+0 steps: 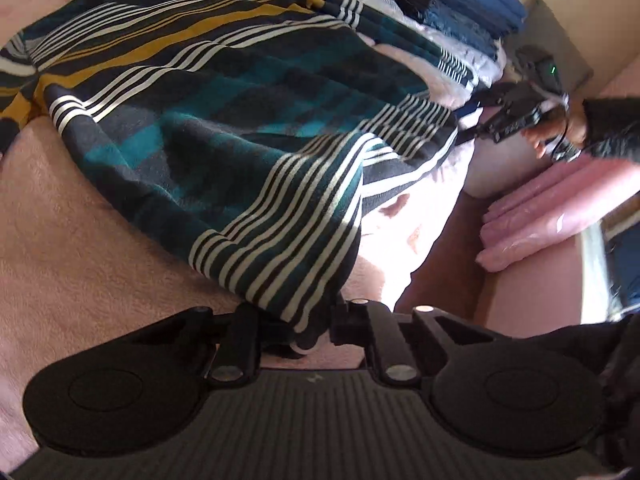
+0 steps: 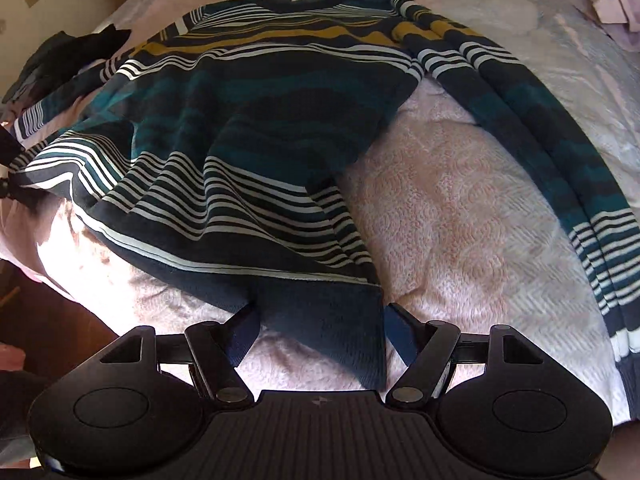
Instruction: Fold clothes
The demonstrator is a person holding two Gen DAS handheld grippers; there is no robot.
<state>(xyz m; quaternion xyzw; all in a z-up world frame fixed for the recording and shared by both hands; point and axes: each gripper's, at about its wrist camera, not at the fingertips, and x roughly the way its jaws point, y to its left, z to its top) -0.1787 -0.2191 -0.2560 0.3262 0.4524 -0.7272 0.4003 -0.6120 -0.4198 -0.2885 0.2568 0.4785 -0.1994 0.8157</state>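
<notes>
Striped sweater (image 2: 248, 128) spread on pink fleece bed (image 2: 460, 216), left hand-held gripper (image 1: 296, 336) pinching its hem, right hand-held gripper (image 2: 320, 320) spread apart.

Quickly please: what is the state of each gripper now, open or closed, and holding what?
Left gripper: closed on a striped corner of the sweater.
Right gripper: open, fingers either side of the sweater's dark hem, not yet clamped.

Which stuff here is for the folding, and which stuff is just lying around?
For the folding:
striped sweater
left gripper, shut on its sleeve cuff
right gripper, open around its hem

Just lying around:
pink blanket underneath
blue folded clothes
pink folded pile
dark garment
</notes>
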